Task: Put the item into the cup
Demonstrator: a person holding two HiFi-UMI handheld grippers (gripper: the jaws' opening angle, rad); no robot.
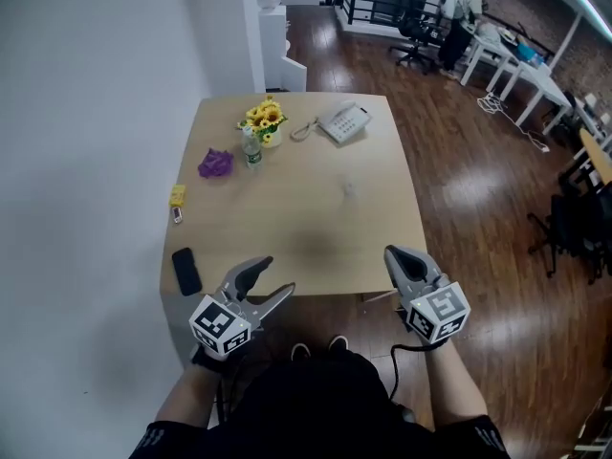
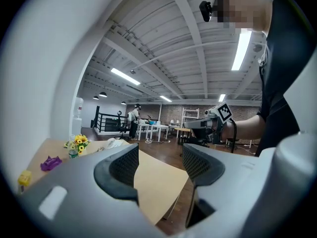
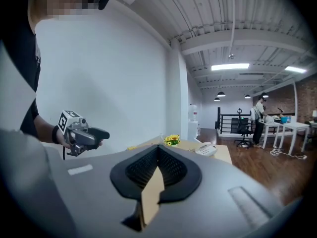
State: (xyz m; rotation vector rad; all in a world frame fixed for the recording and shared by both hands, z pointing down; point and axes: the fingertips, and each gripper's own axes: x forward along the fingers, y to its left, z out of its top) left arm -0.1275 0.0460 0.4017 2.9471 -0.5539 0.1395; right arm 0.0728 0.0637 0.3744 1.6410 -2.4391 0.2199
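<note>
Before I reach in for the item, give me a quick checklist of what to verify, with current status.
1. Left gripper open, nothing between its jaws: ok.
2. Right gripper ready to grasp: not ok, jaws shut on nothing.
3. Cup located: cannot tell; none stands out on the table.
4. Purple item and yellow item uncovered: ok.
5. Grippers close to those items: not ok, both hang at the table's near edge.
</note>
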